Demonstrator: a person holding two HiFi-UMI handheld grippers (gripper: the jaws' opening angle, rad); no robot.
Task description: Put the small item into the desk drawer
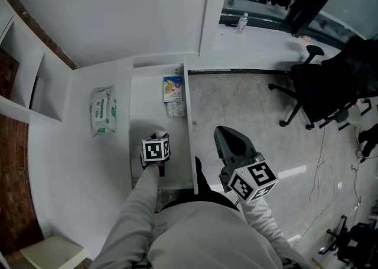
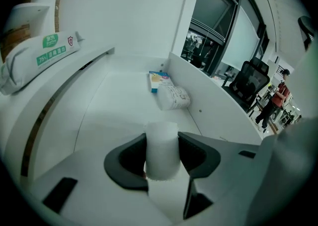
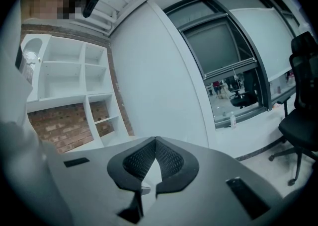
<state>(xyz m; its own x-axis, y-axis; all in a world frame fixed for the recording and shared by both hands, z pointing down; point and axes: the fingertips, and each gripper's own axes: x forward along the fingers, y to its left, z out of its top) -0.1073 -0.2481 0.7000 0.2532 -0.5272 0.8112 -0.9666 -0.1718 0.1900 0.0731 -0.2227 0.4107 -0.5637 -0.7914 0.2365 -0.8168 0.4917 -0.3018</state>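
Observation:
The small item is a white cylinder (image 2: 161, 149), gripped between the dark pads of my left gripper (image 2: 162, 156). In the head view the left gripper (image 1: 159, 138) hovers over the near half of the open white desk drawer (image 1: 146, 99), jaws pointing toward its back. The item shows only as a pale bit between the fingers there. Off to the right of the drawer's side wall (image 1: 190, 138), my right gripper (image 1: 221, 131) hangs over the floor. In the right gripper view its ribbed pads meet at the tips, and this gripper (image 3: 155, 141) holds nothing.
A blue-and-yellow box (image 1: 172, 87) and a white printed packet (image 1: 175, 109) lie at the drawer's back right, seen too in the left gripper view as the box (image 2: 158, 80) and packet (image 2: 173, 98). A wet-wipes pack (image 1: 103, 110) rests on the desktop left of the drawer. Office chairs (image 1: 322, 87) stand on the floor at right.

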